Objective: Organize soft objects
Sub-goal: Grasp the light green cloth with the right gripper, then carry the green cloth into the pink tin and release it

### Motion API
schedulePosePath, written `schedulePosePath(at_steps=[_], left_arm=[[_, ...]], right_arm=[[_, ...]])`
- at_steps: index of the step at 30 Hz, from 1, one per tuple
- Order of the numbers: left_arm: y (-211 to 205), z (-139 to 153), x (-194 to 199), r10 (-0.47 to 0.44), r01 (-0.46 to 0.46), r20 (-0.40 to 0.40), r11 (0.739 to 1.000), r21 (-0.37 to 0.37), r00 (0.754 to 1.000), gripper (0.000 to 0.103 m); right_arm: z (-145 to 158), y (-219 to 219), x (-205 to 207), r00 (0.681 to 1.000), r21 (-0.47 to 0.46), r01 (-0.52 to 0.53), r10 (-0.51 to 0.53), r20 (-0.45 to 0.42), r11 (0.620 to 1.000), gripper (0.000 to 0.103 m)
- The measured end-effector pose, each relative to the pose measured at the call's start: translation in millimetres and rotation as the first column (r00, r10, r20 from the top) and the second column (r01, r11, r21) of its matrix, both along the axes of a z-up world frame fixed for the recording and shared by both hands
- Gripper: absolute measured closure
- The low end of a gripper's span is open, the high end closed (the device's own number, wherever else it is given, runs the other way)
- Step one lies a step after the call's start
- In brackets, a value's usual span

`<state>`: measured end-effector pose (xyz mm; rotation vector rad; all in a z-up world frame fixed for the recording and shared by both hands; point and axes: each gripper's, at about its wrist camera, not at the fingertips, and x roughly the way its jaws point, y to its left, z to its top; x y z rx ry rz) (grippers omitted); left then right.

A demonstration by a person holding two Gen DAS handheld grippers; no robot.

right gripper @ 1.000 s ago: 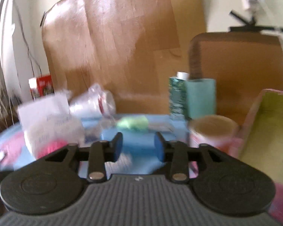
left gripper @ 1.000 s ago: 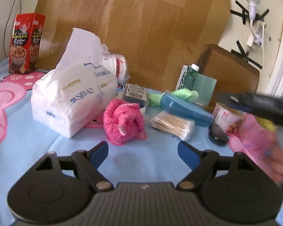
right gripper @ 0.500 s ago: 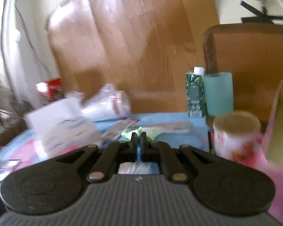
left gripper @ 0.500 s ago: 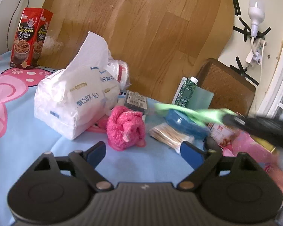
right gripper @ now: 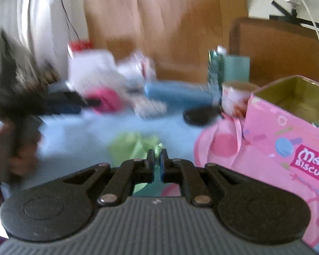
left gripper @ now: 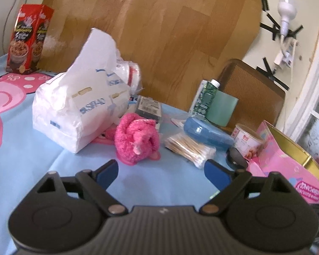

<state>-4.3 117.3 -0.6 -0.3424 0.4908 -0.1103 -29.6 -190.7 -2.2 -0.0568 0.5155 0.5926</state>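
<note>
— What were your right jaws (right gripper: 157,159) doing?

— They were pinching a green cloth (right gripper: 134,144). I had just been closing them on it; only a thin gap showed, with green in it. The cloth hung over the blue desk (right gripper: 100,131), just left of the pink tin (right gripper: 287,140), whose top stood open.

— And the left jaws (left gripper: 161,172)?

— Spread wide, with nothing between them, above bare blue cloth. They had just been opening.

— Where were the other soft things?

— The pink fluffy sock (left gripper: 136,140) lay on the desk ahead of my left jaws, just beside the white tissue pack (left gripper: 80,108). A bag of cotton swabs (left gripper: 189,148) lay to the sock's right, with a blue case (left gripper: 208,131) behind it.

— Anything else in sight?

— From the right view I saw a hand (right gripper: 17,146) at the left edge, blurred, gripping the other tool.
</note>
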Motion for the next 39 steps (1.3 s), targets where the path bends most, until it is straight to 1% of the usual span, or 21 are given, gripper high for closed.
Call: schedulePosePath(at_steps=[2,5,7,8,9,12,14,16,17,18,20,22,23,26,29,33,34,36,37,38,39], left_arm=[[-6,1,1,-0.045,0.045,-0.014,0.999,0.015,0.999,0.014],[-19,3,-1,-0.135,0.135,-0.045,0.991,0.003,0.990,0.019],[-29,2,-3,-0.216,0.212,-0.071,0.975,-0.061,0.974,0.024],[-37,2,-3,-0.258,0.250,-0.086,0.964,-0.088,0.962,0.028],[-43,2,-3,-0.286,0.277,-0.098,0.956,-0.101,0.953,0.031],[-61,2,0,-0.352,0.339,-0.130,0.934,-0.116,0.927,0.041],[-71,-1,6,-0.385,0.365,-0.172,0.921,-0.134,0.907,0.047],[-79,-2,6,-0.379,0.365,-0.164,0.925,-0.110,0.911,0.051],[-82,-1,7,-0.380,0.367,-0.168,0.924,-0.104,0.909,0.061],[-86,-1,8,-0.394,0.378,-0.178,0.918,-0.120,0.902,0.064],[-93,1,10,-0.427,0.401,-0.182,0.902,-0.163,0.886,0.068],[-104,11,7,-0.431,0.415,-0.158,0.901,-0.123,0.889,0.068],[-113,18,6,-0.438,0.429,-0.135,0.899,-0.088,0.889,0.068],[-137,40,9,-0.471,0.470,-0.068,0.882,-0.039,0.879,0.068],[-169,62,17,-0.525,0.525,0.000,0.851,-0.002,0.851,0.068],[-224,79,32,-0.599,0.594,0.058,0.800,0.081,0.799,0.066],[-239,81,39,-0.612,0.606,0.063,0.790,0.097,0.788,0.064],[-265,82,52,-0.625,0.615,0.058,0.778,0.124,0.779,0.044],[-275,80,58,-0.615,0.603,0.050,0.783,0.150,0.787,0.030],[-282,76,63,-0.592,0.576,0.041,0.797,0.180,0.805,0.027],[-287,73,68,-0.565,0.549,0.025,0.809,0.209,0.825,0.027]], right_arm=[[-10,9,6,0.999,0.005,-0.018,0.019,-0.040,1.000,0.089],[-13,16,-1,0.999,-0.001,-0.029,0.029,-0.022,1.000,0.078],[-12,13,-4,0.999,-0.003,-0.032,0.032,-0.018,0.999,0.072],[-11,11,-5,0.999,0.004,-0.031,0.031,-0.022,1.000,0.065],[-10,7,-6,0.999,0.018,-0.027,0.028,-0.030,0.999,0.057],[-8,0,-7,0.997,0.079,-0.053,0.058,-0.053,0.995,0.046],[-9,3,-11,0.995,0.073,-0.078,0.082,-0.050,0.994,0.046],[-16,11,-10,0.996,0.027,-0.069,0.070,-0.061,0.997,0.048],[-18,11,-13,0.998,0.025,-0.059,0.060,-0.031,0.998,0.060],[-19,13,-14,0.998,0.015,-0.052,0.052,-0.018,0.999,0.083],[-19,12,-13,0.999,0.025,-0.048,0.048,-0.011,0.999,0.091],[-18,5,-13,0.999,0.067,-0.031,0.032,-0.003,0.997,0.093],[-16,-1,-15,1.000,0.090,-0.017,0.015,0.019,0.996,0.093],[-8,-19,-22,0.992,0.133,0.050,-0.065,0.110,0.990,0.093],[3,-44,-26,0.966,0.189,0.144,-0.179,0.186,0.971,0.093],[12,-78,-25,0.903,0.244,0.294,-0.352,0.246,0.924,0.093],[14,-86,-23,0.884,0.250,0.332,-0.393,0.254,0.909,0.093],[17,-99,-11,0.850,0.245,0.405,-0.462,0.254,0.881,0.092],[17,-104,-5,0.838,0.240,0.431,-0.485,0.250,0.870,0.090],[15,-109,6,0.819,0.226,0.475,-0.521,0.241,0.850,0.086],[13,-113,16,0.801,0.202,0.520,-0.556,0.220,0.830,0.066]])
